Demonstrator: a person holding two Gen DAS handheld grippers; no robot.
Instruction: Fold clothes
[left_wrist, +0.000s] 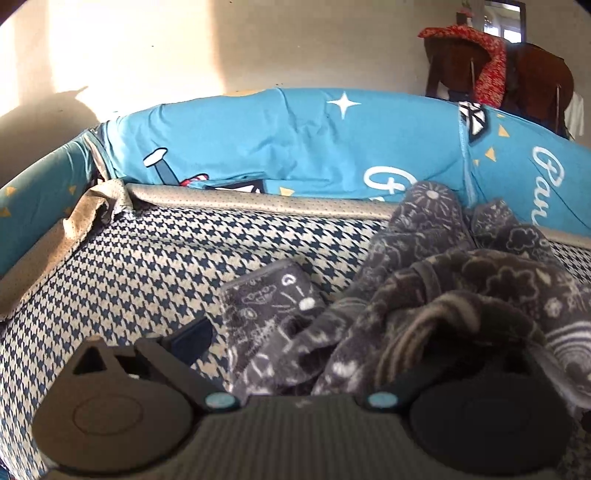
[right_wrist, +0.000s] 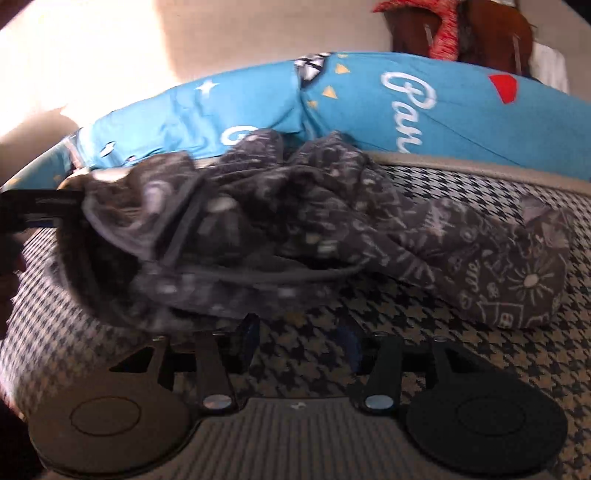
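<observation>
Crumpling grey garment (right_wrist: 295, 229) (right gripper (right_wrist: 299, 332) parted)

Two fisheye cameras, one riding each hand-held gripper, look low and forward across a houndstooth-patterned blue-and-cream bed cover (left_wrist: 140, 258) toward a bright turquoise printed bolster (left_wrist: 295, 147) along the pale wall. The left view sits very close behind the crumpled dark grey doodle-print fleece garment (left_wrist: 424, 295), which fills its right half; the right view faces the same heap from slightly further back. Both share garment, bolster and a brown wooden chair (right_wrist: 491, 26)
</observation>
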